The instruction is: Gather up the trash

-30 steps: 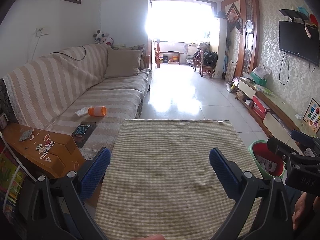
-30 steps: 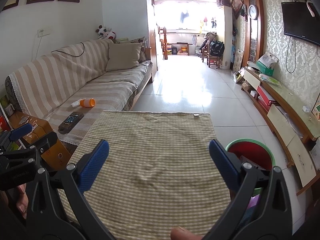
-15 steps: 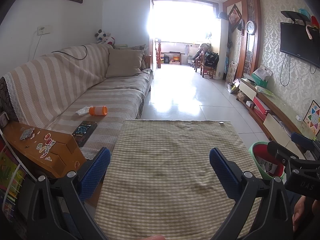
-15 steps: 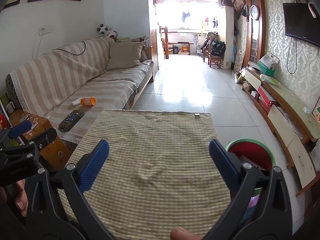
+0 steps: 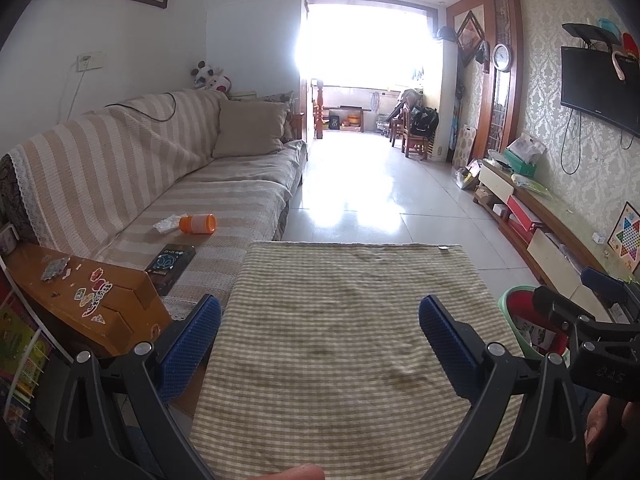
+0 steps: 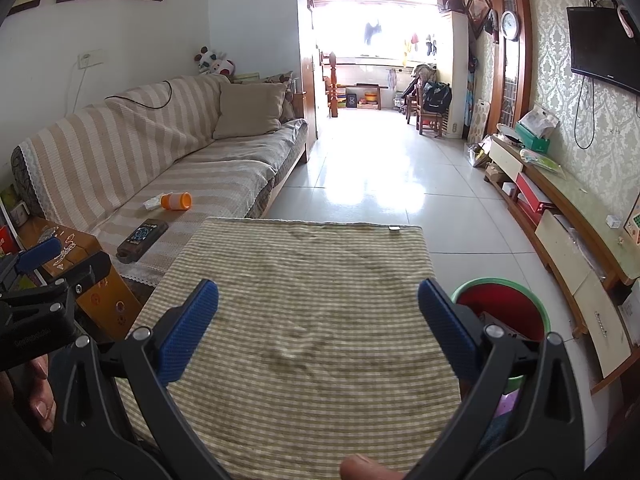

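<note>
I held my left gripper (image 5: 320,336) and my right gripper (image 6: 318,320) side by side over the checked cloth (image 5: 352,320) on the table, both with jaws spread wide and nothing in them. An orange bottle (image 5: 197,224) and a crumpled tissue (image 5: 168,224) lay touching on the sofa (image 5: 120,184), well apart from the bin (image 6: 504,312) standing just beside the table at my right.
</note>
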